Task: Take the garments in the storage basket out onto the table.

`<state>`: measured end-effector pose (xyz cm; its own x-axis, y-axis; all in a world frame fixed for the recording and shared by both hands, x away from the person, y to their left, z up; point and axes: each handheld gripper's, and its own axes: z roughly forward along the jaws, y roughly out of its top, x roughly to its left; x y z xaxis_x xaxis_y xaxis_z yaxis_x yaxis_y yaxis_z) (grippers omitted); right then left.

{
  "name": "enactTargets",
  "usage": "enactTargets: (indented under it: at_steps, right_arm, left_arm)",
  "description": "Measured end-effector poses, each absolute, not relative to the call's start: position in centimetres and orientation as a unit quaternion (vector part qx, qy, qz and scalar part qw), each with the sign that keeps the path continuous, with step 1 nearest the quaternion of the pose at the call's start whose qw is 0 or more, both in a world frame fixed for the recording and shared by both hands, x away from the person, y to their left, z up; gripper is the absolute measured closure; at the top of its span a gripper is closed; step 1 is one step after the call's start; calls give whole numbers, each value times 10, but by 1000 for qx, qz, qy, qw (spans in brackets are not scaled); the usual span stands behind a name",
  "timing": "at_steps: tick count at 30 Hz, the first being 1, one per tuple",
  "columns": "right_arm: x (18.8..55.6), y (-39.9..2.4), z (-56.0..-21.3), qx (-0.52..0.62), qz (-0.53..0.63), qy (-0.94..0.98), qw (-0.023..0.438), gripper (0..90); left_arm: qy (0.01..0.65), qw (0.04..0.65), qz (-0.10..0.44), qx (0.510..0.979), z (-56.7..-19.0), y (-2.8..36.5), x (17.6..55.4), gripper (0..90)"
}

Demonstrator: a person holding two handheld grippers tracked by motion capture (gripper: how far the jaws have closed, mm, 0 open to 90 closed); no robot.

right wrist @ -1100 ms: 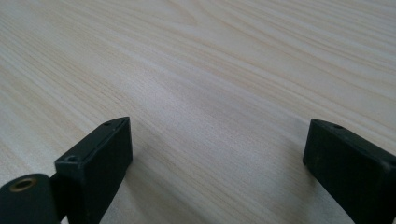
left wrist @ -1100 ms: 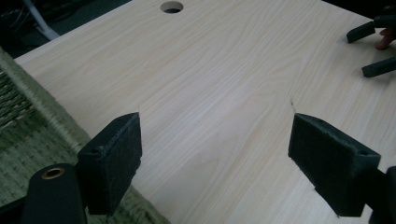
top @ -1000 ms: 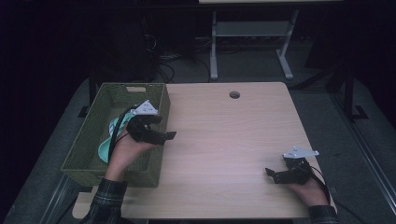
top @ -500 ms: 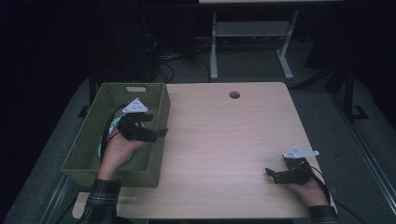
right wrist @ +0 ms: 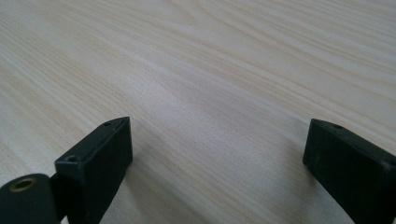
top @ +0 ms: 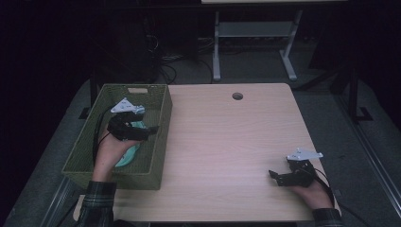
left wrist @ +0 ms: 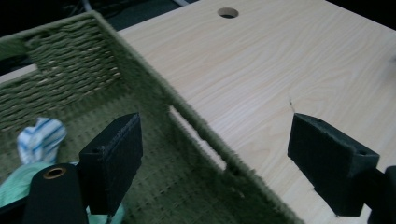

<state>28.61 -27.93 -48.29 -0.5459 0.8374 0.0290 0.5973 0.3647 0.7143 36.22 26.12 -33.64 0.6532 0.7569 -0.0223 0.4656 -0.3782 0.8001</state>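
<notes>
- At lower right of the high view, we rest the right gripper (top: 279, 177) on the table (top: 227, 142), jaws spread, holding nothing.
- At centre left, we hold the left gripper (top: 150, 129) inside the green basket (top: 163, 118), jaws wide apart and empty.
- The mint cloth (left wrist: 11, 189) lies in the basket; we judge that picking it up remains.

- one woven green basket (top: 159, 142), at the table's left edge
- one wooden table (top: 236, 142), with one round hole (top: 237, 96) near its far edge
- two cloths in the basket: one pale green cloth (left wrist: 14, 186) and one blue-striped white cloth (left wrist: 41, 138)
- two hand-held grippers: left gripper (top: 150, 129), right gripper (top: 274, 176)
</notes>
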Motion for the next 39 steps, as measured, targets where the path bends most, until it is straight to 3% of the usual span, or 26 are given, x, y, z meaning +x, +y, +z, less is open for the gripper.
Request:
enactTargets:
  at_steps: [13,24,39]
  right_arm:
    - [286,-279,-483,444,347,808,173,78]
    - [286,-279,-483,444,347,808,173,78]
    - [286,-279,-483,445,347,807,173,78]
  left_arm:
    - [390,403,195,804,-344,286,368,207]
    - [409,392,205,798,-353,303,385,184]
    - [441,337,196,809,-378,317,405,175]
